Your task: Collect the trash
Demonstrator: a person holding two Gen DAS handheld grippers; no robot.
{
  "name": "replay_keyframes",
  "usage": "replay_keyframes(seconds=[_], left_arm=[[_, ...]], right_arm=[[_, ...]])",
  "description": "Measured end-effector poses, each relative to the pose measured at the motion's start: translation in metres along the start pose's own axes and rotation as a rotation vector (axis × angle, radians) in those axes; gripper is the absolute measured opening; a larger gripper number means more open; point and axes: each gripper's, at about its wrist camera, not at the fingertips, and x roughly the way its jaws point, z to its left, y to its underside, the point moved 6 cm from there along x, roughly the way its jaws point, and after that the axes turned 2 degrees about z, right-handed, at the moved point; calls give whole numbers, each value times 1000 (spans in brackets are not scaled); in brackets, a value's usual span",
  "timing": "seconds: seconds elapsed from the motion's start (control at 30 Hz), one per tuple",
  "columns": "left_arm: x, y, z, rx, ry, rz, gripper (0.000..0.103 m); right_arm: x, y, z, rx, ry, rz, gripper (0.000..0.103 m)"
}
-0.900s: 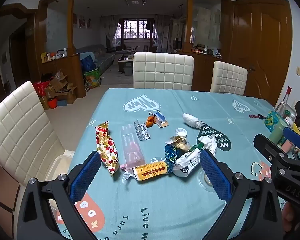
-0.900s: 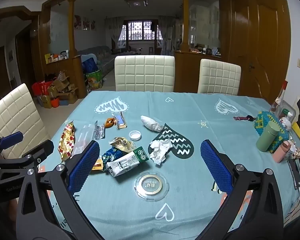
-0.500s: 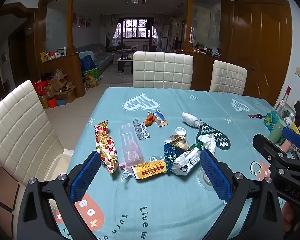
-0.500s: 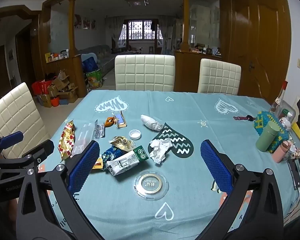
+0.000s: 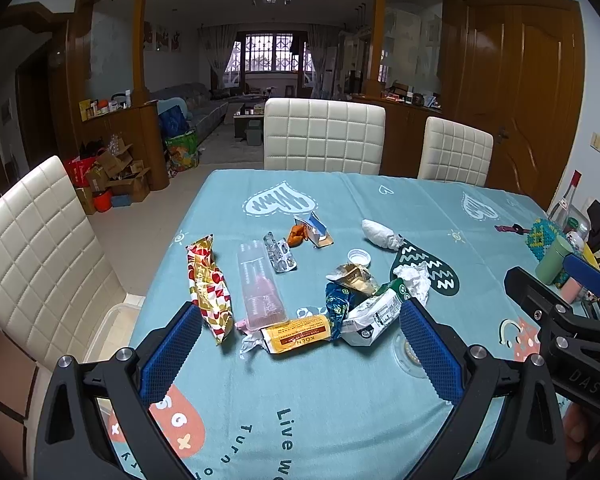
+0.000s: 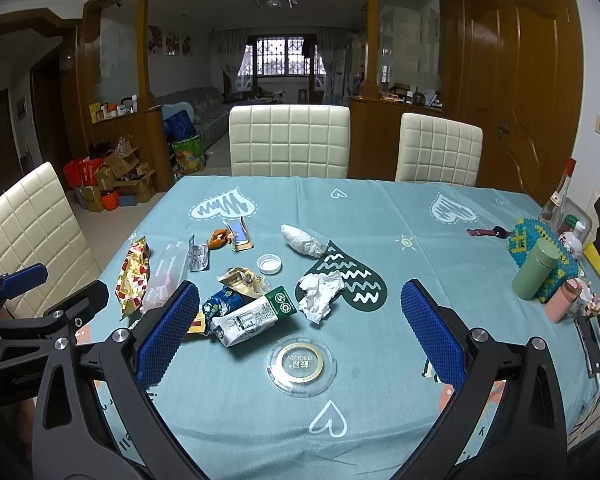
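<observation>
trash (image 5: 300, 300) lay loose on the teal tablecloth (image 5: 340, 420), bunched near the edge closest to me and a bit left of centre. nothing was picked yet, so i judged this was the approach step, before the first grab. my left gripper (image 5: 298, 354) hovered over the pile with fingers spread wide, nothing between the pads. my right gripper (image 6: 300, 334) was the same, wide apart and empty, above the round clear lid (image 6: 301, 363).

closest targets: yellow bar wrapper (image 5: 296, 335) and white-green pouch (image 5: 374, 314) for the left, crumpled tissue (image 6: 319, 294) for the right. next move i reckoned called for a drop to the cloth and a pinch on one thin piece; flat foil would likely slip, so a raised fold looked the safer bite.

hard to read: no bin or bag in either view, so i couldn't tell where it all should go. the left finger covered part of the yellow bar wrapper in the right view, the right finger covered part of the lid in the left. the clear plastic sleeve (image 5: 260, 290) was faint. the stuff at the table's right edge beside the green flask (image 6: 536, 270) was cropped, and i couldn't tell if it counted.
</observation>
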Motion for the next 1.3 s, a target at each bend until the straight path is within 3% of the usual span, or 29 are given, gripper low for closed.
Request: replay_keyframes(seconds=[1.3], left_arm=[[0, 2, -6, 3, 10, 8, 97]], right_arm=[[0, 2, -1, 2, 1, 8, 100]])
